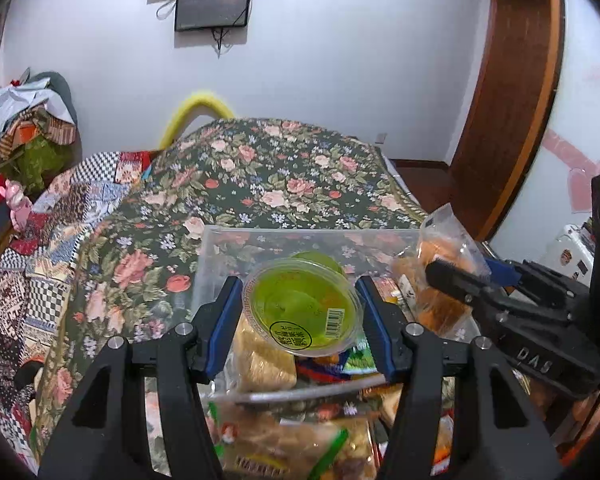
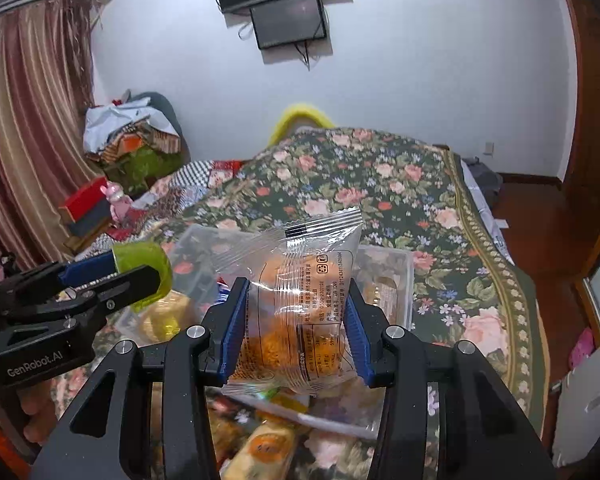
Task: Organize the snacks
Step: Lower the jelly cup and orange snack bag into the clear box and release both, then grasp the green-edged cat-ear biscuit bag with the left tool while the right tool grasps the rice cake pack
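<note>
With both of my grippers loaded at once above the clear plastic bin (image 1: 220, 248) on the floral bedspread (image 1: 284, 176), the main hazard is a dropped or misplaced item. My left gripper (image 1: 300, 312) has its jaws pinching the green jelly cup (image 1: 300, 308) by its rim, lid facing me; the wall is smooth and rounded, so I judge it may rotate or slip out if the grip loosens. My right gripper (image 2: 296, 320) has its jaws pinching the clear cake packet (image 2: 296, 292) across its middle; the film is slack, so excess pressure could crush the cake, and the sealed top may fold over. The two tools are near each other, left of one another's loads, so a careless swing could knock them together. Loose packets (image 1: 284, 448) lie near me; the bin already holds snacks.
</note>
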`<move>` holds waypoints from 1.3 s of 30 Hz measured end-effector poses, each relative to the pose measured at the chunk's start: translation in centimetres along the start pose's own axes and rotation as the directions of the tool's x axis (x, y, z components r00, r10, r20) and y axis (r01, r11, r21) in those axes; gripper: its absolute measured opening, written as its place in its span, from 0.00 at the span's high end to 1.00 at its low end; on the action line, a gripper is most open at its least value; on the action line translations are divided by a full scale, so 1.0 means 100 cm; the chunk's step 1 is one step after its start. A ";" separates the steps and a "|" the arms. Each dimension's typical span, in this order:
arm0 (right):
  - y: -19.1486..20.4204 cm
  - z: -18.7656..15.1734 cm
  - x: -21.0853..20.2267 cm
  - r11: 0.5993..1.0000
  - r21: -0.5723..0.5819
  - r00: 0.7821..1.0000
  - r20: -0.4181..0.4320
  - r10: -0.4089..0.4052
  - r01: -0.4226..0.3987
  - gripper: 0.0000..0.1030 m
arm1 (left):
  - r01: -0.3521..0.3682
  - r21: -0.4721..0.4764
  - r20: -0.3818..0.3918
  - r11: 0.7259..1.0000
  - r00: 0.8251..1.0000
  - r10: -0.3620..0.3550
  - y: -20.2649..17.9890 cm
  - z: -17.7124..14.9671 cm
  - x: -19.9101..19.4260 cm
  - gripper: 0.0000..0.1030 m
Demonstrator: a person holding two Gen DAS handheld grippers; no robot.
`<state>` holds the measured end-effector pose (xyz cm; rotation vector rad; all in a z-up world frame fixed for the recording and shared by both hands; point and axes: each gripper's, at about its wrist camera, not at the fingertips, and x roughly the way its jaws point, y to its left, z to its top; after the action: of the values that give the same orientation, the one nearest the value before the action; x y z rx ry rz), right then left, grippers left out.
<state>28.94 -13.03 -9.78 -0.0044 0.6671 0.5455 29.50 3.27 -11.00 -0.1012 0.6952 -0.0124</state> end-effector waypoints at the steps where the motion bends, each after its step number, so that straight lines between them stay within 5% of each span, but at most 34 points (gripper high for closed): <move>1: -0.001 0.000 0.003 1.000 0.000 1.000 -0.007 -0.003 0.003 0.59 | 0.000 -0.007 -0.009 1.000 1.000 -0.001 0.000 0.001 0.007 0.44; 14: -0.020 0.001 0.040 0.999 0.031 0.995 -0.104 0.012 -0.009 0.57 | -0.005 0.027 -0.056 1.000 0.998 0.006 -0.011 0.005 0.051 0.45; 19: -0.017 0.003 0.035 0.999 0.031 0.993 -0.117 0.014 -0.010 0.53 | -0.013 0.061 -0.015 0.998 1.000 0.014 -0.017 0.007 0.032 0.45; 29: 0.003 -0.001 -0.011 1.000 -0.021 0.996 -0.082 -0.019 0.018 0.22 | -0.004 0.035 0.020 0.999 1.000 0.003 -0.003 -0.004 -0.024 0.44; 39: 0.019 -0.027 -0.048 0.992 -0.084 0.993 -0.054 -0.102 0.097 0.14 | -0.008 0.033 -0.001 0.999 1.000 0.008 0.011 -0.044 -0.072 0.44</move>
<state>23.33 -14.14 -8.76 -0.1295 0.6973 0.4773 21.16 4.32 -9.91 -0.0662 0.6961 -0.0161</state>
